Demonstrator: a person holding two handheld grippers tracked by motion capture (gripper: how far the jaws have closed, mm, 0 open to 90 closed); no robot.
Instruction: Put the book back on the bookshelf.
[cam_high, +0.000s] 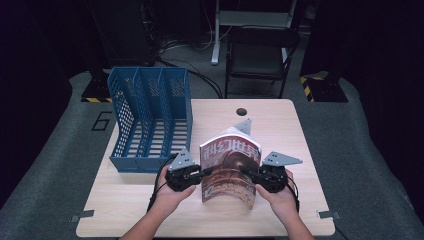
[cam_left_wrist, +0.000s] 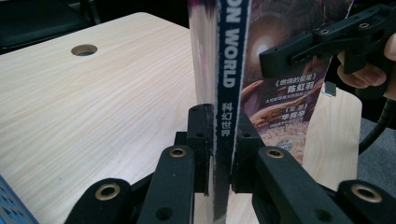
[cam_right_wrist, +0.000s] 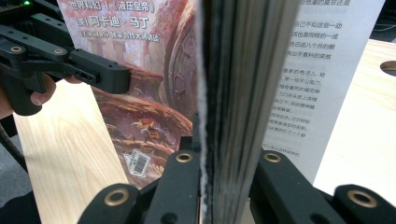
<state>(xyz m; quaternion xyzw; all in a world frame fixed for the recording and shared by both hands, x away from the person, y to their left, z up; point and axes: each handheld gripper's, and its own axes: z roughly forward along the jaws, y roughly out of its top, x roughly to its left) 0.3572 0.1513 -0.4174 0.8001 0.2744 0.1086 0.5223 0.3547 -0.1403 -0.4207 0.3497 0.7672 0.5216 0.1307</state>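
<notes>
A magazine (cam_high: 230, 165) with a reddish-brown cover stands on edge near the table's front, bowed between both grippers. My left gripper (cam_high: 204, 172) is shut on its spine side; in the left gripper view the blue spine (cam_left_wrist: 227, 84) runs up between the jaws of my left gripper (cam_left_wrist: 219, 135). My right gripper (cam_high: 246, 172) is shut on the open page edge; in the right gripper view the stacked pages (cam_right_wrist: 240, 84) rise between the jaws of my right gripper (cam_right_wrist: 224, 154). Each gripper view shows the other gripper across the cover.
A blue three-slot file rack (cam_high: 150, 117) stands on the wooden table (cam_high: 280, 125) at the back left, just beyond my left hand. A cable hole (cam_high: 242, 111) sits near the table's far edge. A dark chair (cam_high: 260, 55) stands behind the table.
</notes>
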